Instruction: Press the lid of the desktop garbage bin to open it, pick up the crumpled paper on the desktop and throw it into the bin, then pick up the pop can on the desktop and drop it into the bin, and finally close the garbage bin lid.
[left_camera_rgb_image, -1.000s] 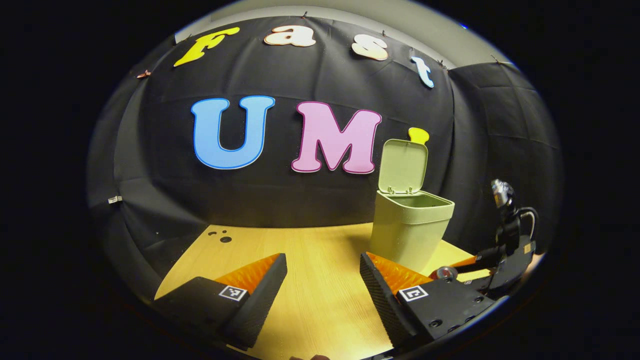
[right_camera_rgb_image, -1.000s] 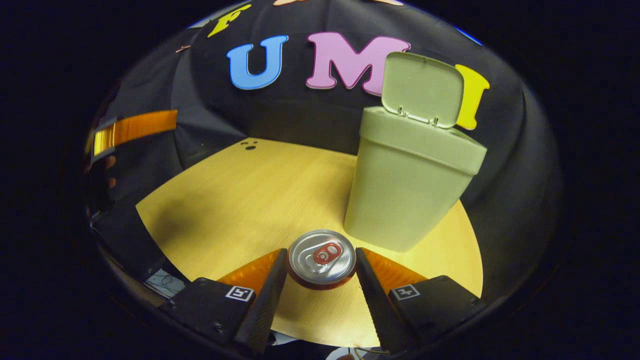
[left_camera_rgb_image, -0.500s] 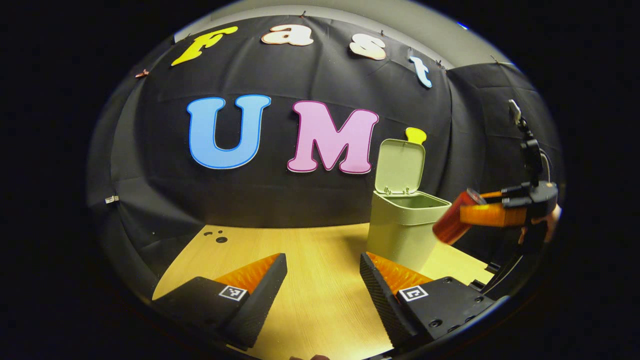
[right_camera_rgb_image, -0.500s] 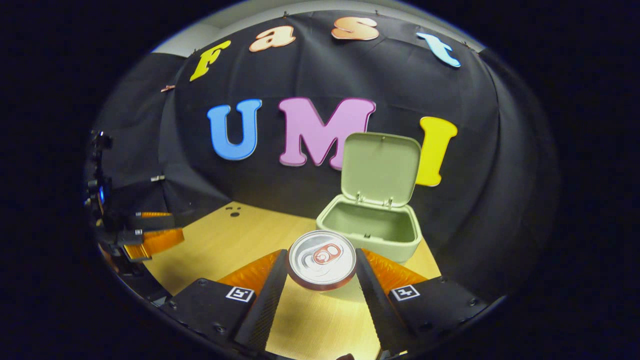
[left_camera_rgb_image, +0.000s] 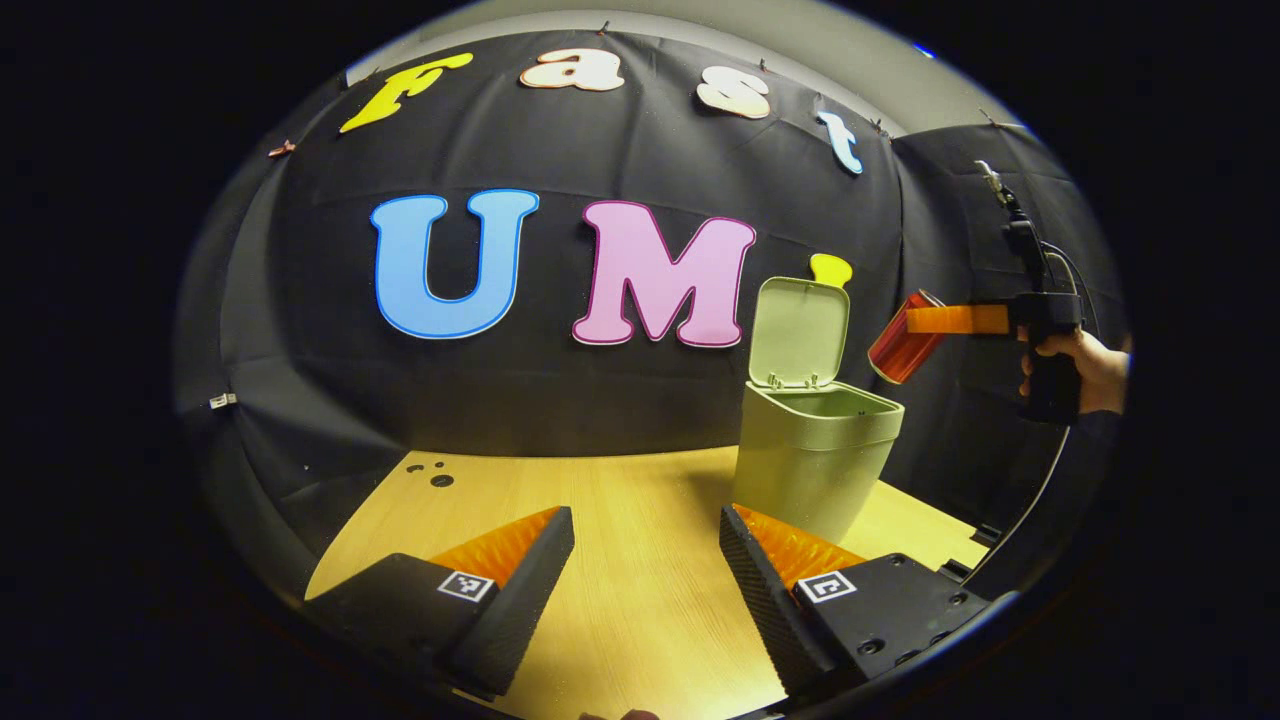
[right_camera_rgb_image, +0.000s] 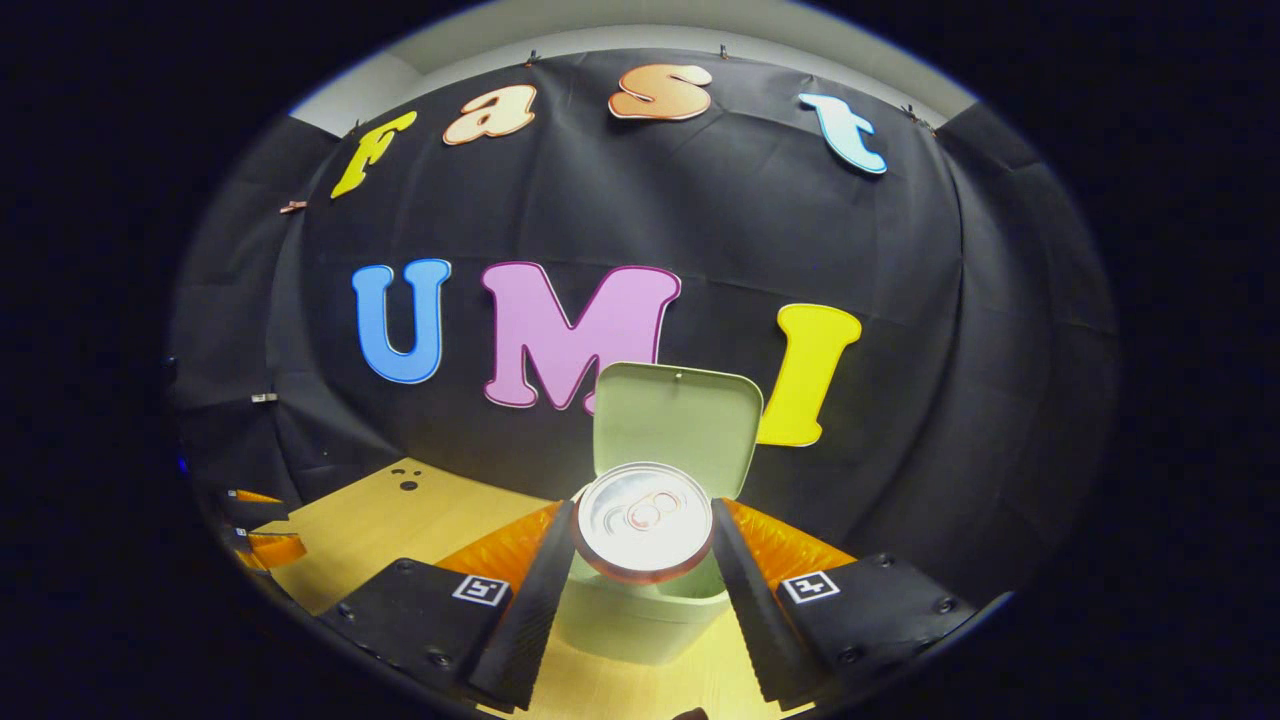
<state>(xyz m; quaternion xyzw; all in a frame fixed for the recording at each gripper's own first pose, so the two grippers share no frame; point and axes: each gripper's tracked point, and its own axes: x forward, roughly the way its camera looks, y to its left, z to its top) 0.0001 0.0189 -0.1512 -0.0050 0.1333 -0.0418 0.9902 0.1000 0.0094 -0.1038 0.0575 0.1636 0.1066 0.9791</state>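
Right claw (right_camera_rgb_image: 642, 560): both fingers (right_camera_rgb_image: 535, 590) press on the sides of the pop can (right_camera_rgb_image: 643, 520), which sits between them with its silver top facing the camera in the right gripper view. In that view the can lies at 6 o'clock, directly in front of the garbage bin (right_camera_rgb_image: 630, 615), whose pale green body shows below and behind the can. The bin lid (right_camera_rgb_image: 675, 425) stands raised at 12 o'clock from the can, hinged at the far rim. The bin's interior is hidden by the can in this view.

In the left gripper view the right claw (left_camera_rgb_image: 930, 322) appears at 3 o'clock, held by a hand (left_camera_rgb_image: 1085, 360). The can (left_camera_rgb_image: 900, 340) is tilted in its grip and hangs in the air just above and to the 2 o'clock side of the bin opening (left_camera_rgb_image: 830, 400), not touching the rim. The visible part of the bin's inside looks plain green; its contents cannot be made out.

Left claw (left_camera_rgb_image: 645, 555): fingers (left_camera_rgb_image: 520, 580) spread wide apart with nothing between them, low over the bench (left_camera_rgb_image: 620, 500). The bin (left_camera_rgb_image: 815, 460) stands on the bench at 1 o'clock from this claw, near its right-hand finger, with the lid (left_camera_rgb_image: 800, 332) upright against the booth wall (left_camera_rgb_image: 560, 400). A few small dark holes (left_camera_rgb_image: 435, 475) mark the bench at 10 o'clock, near its far edge.

In the right gripper view the left claw (right_camera_rgb_image: 255, 525) shows at 9 o'clock, well apart from the bin.
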